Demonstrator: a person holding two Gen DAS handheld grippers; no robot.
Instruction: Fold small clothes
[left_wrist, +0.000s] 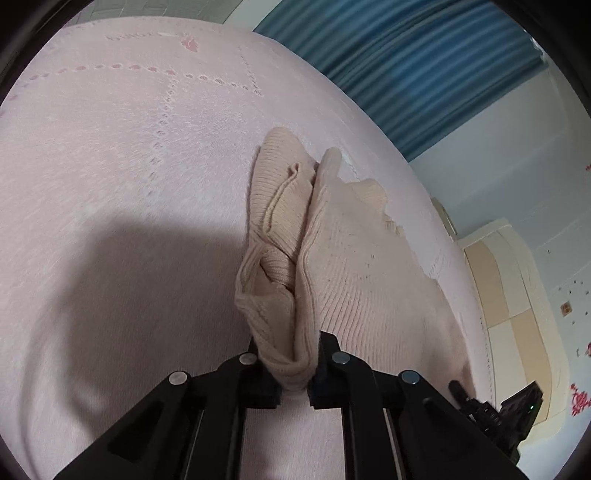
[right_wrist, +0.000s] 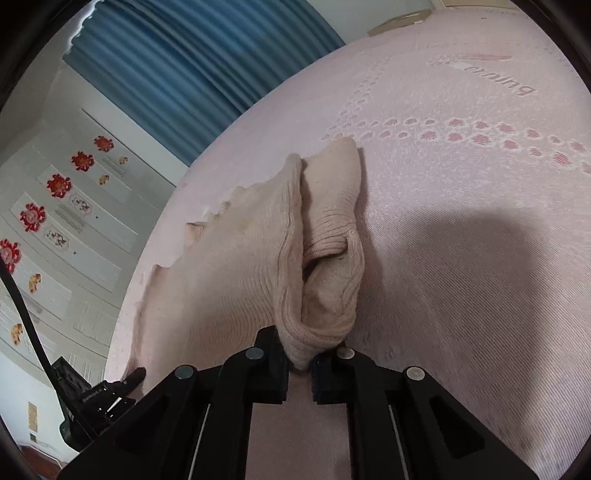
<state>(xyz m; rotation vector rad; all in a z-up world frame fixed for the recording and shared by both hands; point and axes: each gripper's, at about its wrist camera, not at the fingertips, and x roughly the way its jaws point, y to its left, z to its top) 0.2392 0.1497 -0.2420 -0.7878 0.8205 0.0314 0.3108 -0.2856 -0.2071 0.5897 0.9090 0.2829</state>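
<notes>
A beige ribbed knit garment (left_wrist: 354, 273) lies on the pink bed cover (left_wrist: 129, 166), its near edge lifted and bunched. My left gripper (left_wrist: 295, 365) is shut on a fold of that edge. In the right wrist view the same garment (right_wrist: 236, 266) spreads to the left, with a scalloped hem on its far side. My right gripper (right_wrist: 301, 363) is shut on another bunched fold of it. Each gripper shows at the edge of the other's view: the right one in the left wrist view (left_wrist: 498, 410), the left one in the right wrist view (right_wrist: 107, 391).
The pink bed cover (right_wrist: 461, 221) has a woven dotted pattern. A blue curtain (left_wrist: 424, 66) hangs beyond the bed's far edge. A white wardrobe with red flower stickers (right_wrist: 55, 206) stands to the side. A beige headboard (left_wrist: 509, 295) is at the right.
</notes>
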